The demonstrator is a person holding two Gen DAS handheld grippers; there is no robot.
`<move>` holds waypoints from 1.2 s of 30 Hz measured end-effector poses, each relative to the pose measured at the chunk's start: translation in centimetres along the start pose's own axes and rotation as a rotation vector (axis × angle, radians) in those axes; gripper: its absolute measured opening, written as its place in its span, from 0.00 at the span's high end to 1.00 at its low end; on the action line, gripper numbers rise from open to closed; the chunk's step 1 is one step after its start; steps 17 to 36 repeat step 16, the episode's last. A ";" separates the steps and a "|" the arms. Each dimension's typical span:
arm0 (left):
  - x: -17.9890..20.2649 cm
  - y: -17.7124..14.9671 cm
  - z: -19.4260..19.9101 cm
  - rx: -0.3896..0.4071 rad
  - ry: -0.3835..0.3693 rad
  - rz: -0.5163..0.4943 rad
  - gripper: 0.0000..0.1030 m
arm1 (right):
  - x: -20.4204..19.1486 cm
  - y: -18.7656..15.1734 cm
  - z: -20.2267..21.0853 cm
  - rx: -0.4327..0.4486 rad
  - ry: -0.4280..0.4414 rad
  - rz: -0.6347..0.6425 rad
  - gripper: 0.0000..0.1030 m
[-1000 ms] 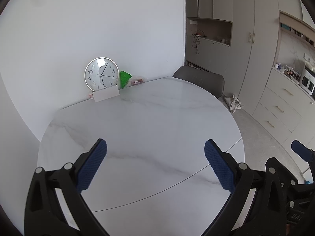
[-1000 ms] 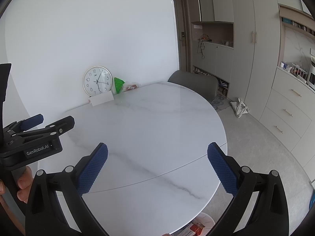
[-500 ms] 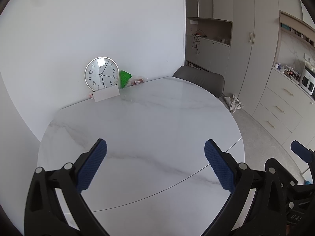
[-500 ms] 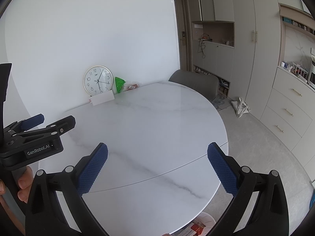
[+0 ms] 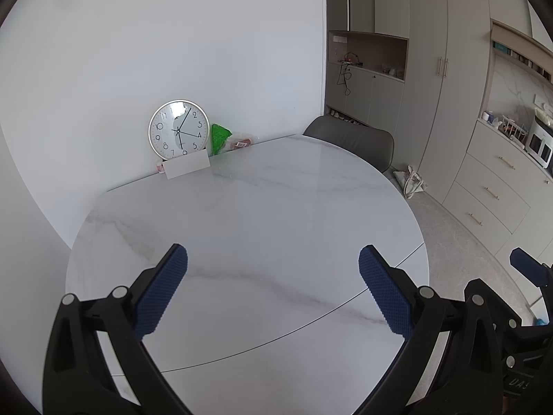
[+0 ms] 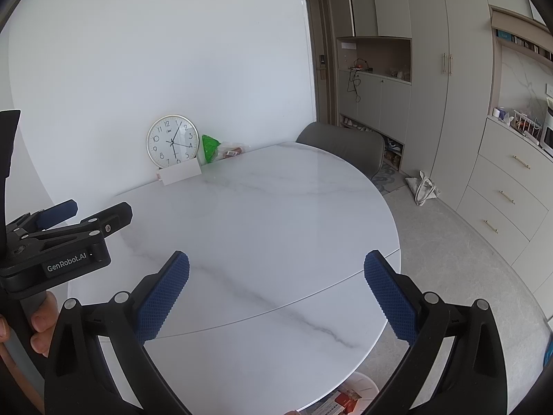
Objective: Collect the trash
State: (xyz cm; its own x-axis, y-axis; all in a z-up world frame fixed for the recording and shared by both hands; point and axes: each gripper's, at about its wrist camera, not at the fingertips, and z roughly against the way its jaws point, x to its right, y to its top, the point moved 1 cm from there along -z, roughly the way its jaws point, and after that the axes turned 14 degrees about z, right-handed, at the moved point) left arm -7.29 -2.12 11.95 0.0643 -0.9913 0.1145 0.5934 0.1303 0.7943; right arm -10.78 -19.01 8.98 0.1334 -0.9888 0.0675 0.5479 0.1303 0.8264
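nothing has moved; both grippers, left [image 5: 273, 283] and right [image 6: 276, 288], spread; crumpled green wrapper [image 5: 219, 137] by clock [image 5: 179, 129].

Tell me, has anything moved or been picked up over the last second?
Almost nothing. The right gripper drifted very slightly, so its view shifted a touch; nothing was grasped or released. Both grippers stayed open and empty over the table, the left gripper held steady, and the clock, green bag and white card stayed at the wall.
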 end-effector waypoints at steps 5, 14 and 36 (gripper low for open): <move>0.0 0.0 0.0 0.001 0.000 0.001 0.08 | 0.0 0.0 0.0 -0.002 0.000 0.000 0.02; 0.1 -0.1 0.0 -0.008 -0.002 0.008 0.08 | -0.3 -0.1 -0.3 -0.002 0.002 -0.001 0.02; 0.1 -0.2 0.1 -0.010 0.000 0.013 0.08 | -0.4 -0.1 -0.3 -0.002 0.001 -0.002 0.02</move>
